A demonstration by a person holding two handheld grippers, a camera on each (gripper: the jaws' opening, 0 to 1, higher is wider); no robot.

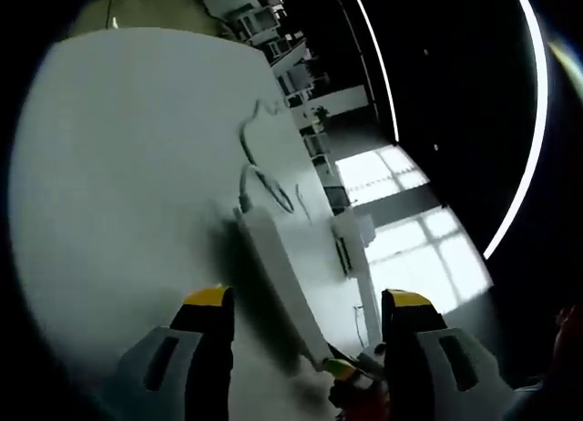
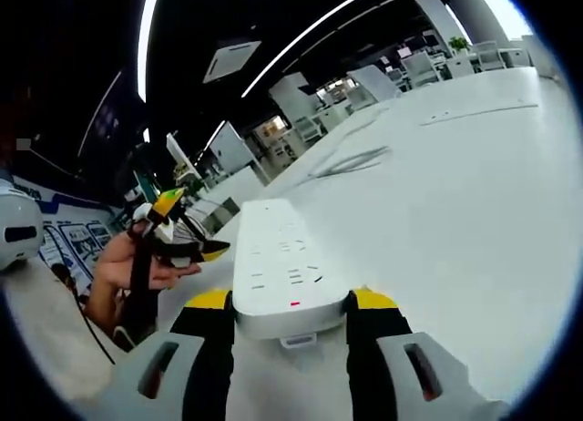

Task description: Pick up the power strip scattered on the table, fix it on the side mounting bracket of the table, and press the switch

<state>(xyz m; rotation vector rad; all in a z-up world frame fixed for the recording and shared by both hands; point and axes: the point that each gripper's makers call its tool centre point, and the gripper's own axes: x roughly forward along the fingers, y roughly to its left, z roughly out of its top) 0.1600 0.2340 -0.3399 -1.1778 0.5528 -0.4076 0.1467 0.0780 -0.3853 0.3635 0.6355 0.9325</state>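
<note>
In the right gripper view, the right tool point(image 2: 282, 313) is clamped on the near end of the white power strip point(image 2: 278, 257), its two yellow-tipped jaws pressing against the strip's left and right sides. The strip reaches away from the camera over the white bench point(image 2: 455, 193), its socket face turned up, with a small red mark close to the gripped end. Its grey cord point(image 2: 351, 161) lies in loops on the bench farther off. To the left in this view, a person's hand point(image 2: 127, 266) holds the left tool point(image 2: 178, 228), seen from the side beside the strip; whether that tool's jaws are apart or together is hard to tell from here. The left gripper view settles that: the left tool point(image 1: 305, 316) stands with its jaws well apart and nothing between them. There the power strip point(image 1: 278, 275) is seen edge-on, running from near the jaws out across the bench point(image 1: 118, 166), with the cord point(image 1: 260, 170) curling beyond its far end. Bright windows point(image 1: 410, 230) and rows of desks lie past the bench edge.
</note>
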